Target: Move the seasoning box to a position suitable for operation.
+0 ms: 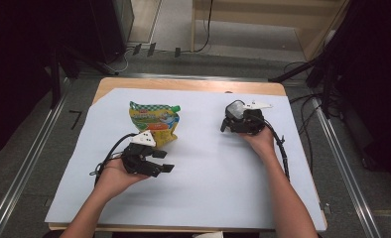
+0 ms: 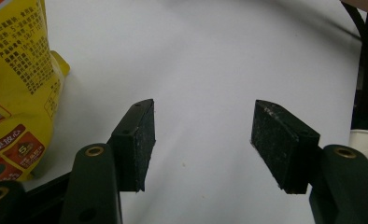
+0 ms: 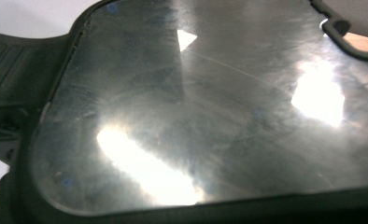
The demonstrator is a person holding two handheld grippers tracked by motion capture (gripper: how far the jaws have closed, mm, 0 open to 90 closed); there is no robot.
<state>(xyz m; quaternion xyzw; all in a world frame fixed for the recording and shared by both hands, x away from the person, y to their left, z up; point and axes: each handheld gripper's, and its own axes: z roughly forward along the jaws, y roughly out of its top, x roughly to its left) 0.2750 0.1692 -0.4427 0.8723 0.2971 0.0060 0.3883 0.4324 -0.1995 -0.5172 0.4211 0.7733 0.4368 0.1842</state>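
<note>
A yellow snack bag (image 1: 155, 121) is lying on the white sheet (image 1: 203, 188), just beside the left gripper (image 1: 162, 161), whose jaws are standing apart on nothing. Farther right, the right gripper (image 1: 243, 119) is resting at a shiny black-framed scale (image 3: 205, 107); its jaw state is impossible to tell.

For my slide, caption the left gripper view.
Open left gripper over white sheet, yellow snack bag beside it.

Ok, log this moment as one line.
left gripper: open, empty, beside yellow pouch | right gripper: at glossy black-framed panel, grip unclear
</note>
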